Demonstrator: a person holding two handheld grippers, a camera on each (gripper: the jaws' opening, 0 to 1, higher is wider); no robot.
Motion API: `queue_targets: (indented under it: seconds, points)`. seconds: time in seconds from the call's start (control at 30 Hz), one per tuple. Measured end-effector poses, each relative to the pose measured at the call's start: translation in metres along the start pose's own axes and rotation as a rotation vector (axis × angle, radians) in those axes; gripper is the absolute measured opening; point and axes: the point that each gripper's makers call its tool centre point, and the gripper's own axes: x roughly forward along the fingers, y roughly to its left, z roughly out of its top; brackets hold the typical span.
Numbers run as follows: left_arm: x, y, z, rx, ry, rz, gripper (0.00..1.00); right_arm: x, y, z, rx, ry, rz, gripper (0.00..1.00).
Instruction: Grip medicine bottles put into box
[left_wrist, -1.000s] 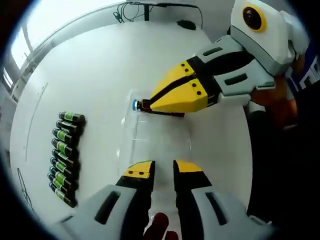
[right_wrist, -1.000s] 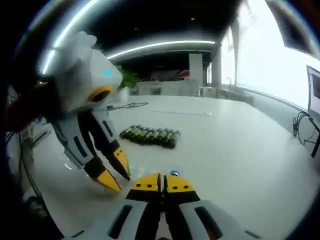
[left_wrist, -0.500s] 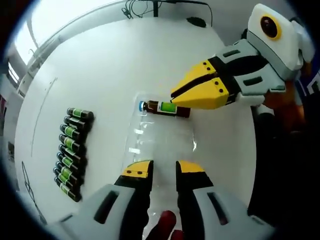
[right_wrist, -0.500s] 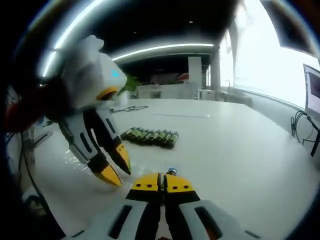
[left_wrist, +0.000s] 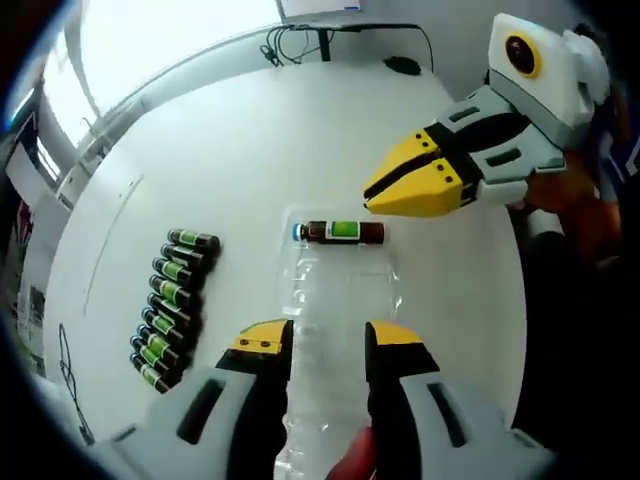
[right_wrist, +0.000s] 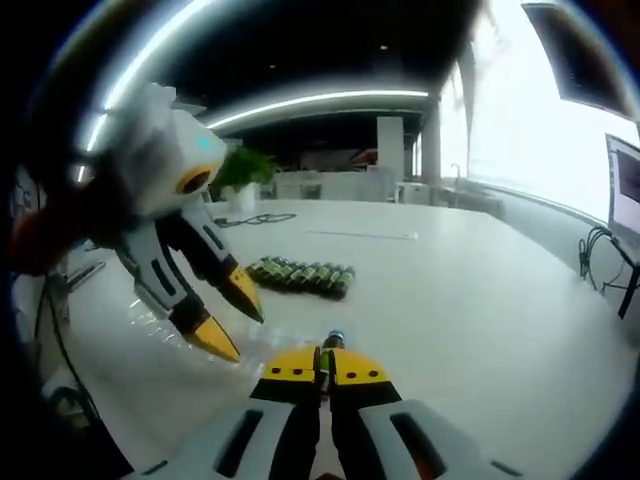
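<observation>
From the left gripper view, my left gripper (left_wrist: 328, 345) has its jaws spread around the near end of a clear plastic tray (left_wrist: 335, 300) on the white tabletop (left_wrist: 250, 140). The tray is so transparent that I can barely trace its edges, and I cannot tell whether the jaws are pressing on it. One brown medicine bottle (left_wrist: 340, 232) with a green label lies on its side at the tray's far end. The right gripper (left_wrist: 372, 200) hovers just beyond it, jaws together, nothing between them. A row of green-labelled bottles (left_wrist: 170, 305) lies well apart to the left. In the right gripper view, the closed jaws hide most of the bottle; only its cap end peeks out.
</observation>
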Motion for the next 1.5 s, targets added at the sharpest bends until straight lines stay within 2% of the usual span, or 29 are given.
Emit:
queue_targets:
  seconds: [0.3, 0.5, 0.7, 0.87, 1.03, 1.2, 1.43, 1.5]
  points:
    - [-0.018, -0.001, 0.006, -0.023, -0.082, -0.008, 0.25, -0.002, 0.001, 0.004, -0.003, -0.01, -0.002, 0.0]
    - [-0.039, -0.006, 0.01, -0.066, -0.218, -0.029, 0.27, -0.007, 0.004, 0.004, -0.008, -0.014, 0.004, 0.0]
    - [-0.059, -0.004, -0.003, -0.13, -0.293, -0.031, 0.27, -0.012, 0.008, 0.004, -0.013, -0.024, 0.013, 0.0]
    - [-0.073, 0.002, -0.007, -0.185, -0.357, -0.02, 0.27, -0.015, 0.009, 0.004, -0.02, -0.03, 0.015, 0.0]
    - [-0.087, 0.001, -0.009, -0.21, -0.427, -0.019, 0.28, -0.018, 0.009, 0.004, -0.007, -0.028, 0.023, 0.0]
    - [-0.101, 0.002, -0.016, -0.245, -0.498, 0.011, 0.27, -0.023, 0.012, 0.007, -0.013, -0.046, 0.042, 0.0]
    - [-0.125, 0.001, -0.031, -0.28, -0.582, 0.06, 0.25, -0.029, 0.005, 0.008, -0.017, -0.073, 0.023, 0.0]
    - [-0.133, 0.001, -0.034, -0.294, -0.624, 0.07, 0.25, -0.031, 0.005, 0.009, -0.012, -0.077, 0.03, 0.0]
